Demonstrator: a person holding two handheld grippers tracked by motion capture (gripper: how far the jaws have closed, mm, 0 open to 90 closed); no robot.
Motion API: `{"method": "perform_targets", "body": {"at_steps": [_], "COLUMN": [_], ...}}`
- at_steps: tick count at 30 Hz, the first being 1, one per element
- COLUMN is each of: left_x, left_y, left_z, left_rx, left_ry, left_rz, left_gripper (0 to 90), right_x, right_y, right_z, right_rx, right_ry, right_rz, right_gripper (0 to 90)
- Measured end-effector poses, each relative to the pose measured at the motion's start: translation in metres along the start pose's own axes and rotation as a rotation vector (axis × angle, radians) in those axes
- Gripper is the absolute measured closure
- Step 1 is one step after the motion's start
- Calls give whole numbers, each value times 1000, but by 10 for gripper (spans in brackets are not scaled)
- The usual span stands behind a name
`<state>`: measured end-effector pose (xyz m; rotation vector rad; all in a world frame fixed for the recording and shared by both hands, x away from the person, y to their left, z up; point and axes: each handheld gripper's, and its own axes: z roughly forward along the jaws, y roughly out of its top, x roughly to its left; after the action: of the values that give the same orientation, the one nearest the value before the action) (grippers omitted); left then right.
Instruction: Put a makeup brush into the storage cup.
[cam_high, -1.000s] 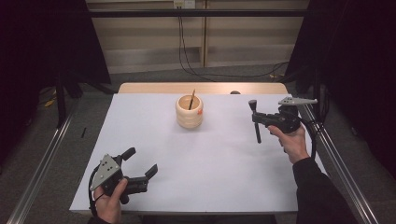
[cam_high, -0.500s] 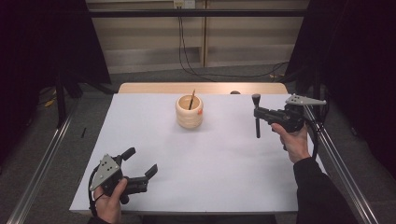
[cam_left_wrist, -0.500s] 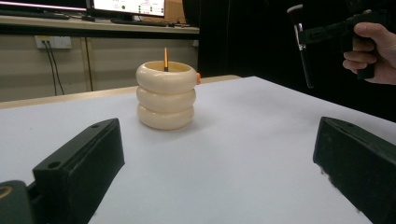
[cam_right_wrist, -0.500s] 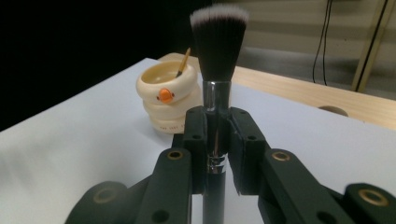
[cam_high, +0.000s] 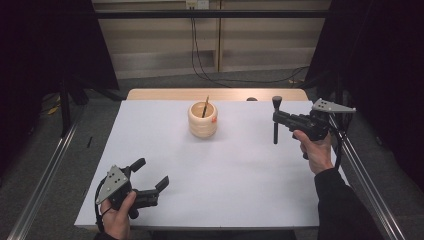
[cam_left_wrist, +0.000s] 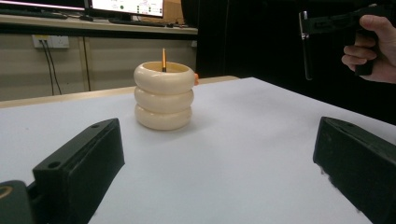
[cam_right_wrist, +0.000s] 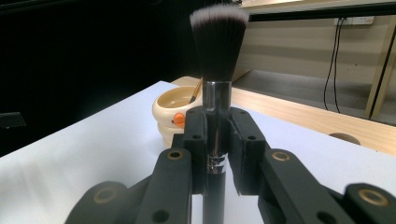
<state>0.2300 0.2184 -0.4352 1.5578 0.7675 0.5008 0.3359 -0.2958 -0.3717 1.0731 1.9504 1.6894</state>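
The right gripper (cam_right_wrist: 217, 140) has its two black jaws pressed in on the shiny metal ferrule of a black-handled makeup brush with a dark, white-tipped bristle head (cam_right_wrist: 218, 44). The brush stands upright in the grip, bristles above the jaws and handle hanging below them, clear of the table in the high view (cam_high: 275, 122). Beyond and left of those jaws sits a cream holder shaped like three stacked rings (cam_right_wrist: 175, 114), with an orange mark on its side and a thin orange-brown stick (cam_high: 205, 106) leaning inside it.

The left gripper (cam_high: 152, 181) has its jaws spread wide with nothing between them, held low over the white table sheet (cam_high: 235, 175); the ringed holder stands well ahead of them, between the two pads.

A pale wooden table edge (cam_high: 165, 94) shows beyond the sheet, then beige wall panels with trailing cables. Monitors (cam_left_wrist: 126, 5) glow above a back shelf, their text too small to read, perhaps charts.
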Motion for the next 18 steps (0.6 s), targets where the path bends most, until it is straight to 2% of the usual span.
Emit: {"method": "perform_targets", "body": {"at_steps": [8,18], "left_x": [0,-1], "left_y": [2,6], "left_z": [1,3], "left_rx": [-1,-11], "left_ry": [-14,-7], "left_rz": [6,5], "left_gripper": [16,16], "right_x": [1,3], "right_y": [3,7], "right_z": [-4,-5], "right_rx": [-15,-30], "right_ry": [13,30], "right_rz": [3,1], "right_gripper": [787,787]}}
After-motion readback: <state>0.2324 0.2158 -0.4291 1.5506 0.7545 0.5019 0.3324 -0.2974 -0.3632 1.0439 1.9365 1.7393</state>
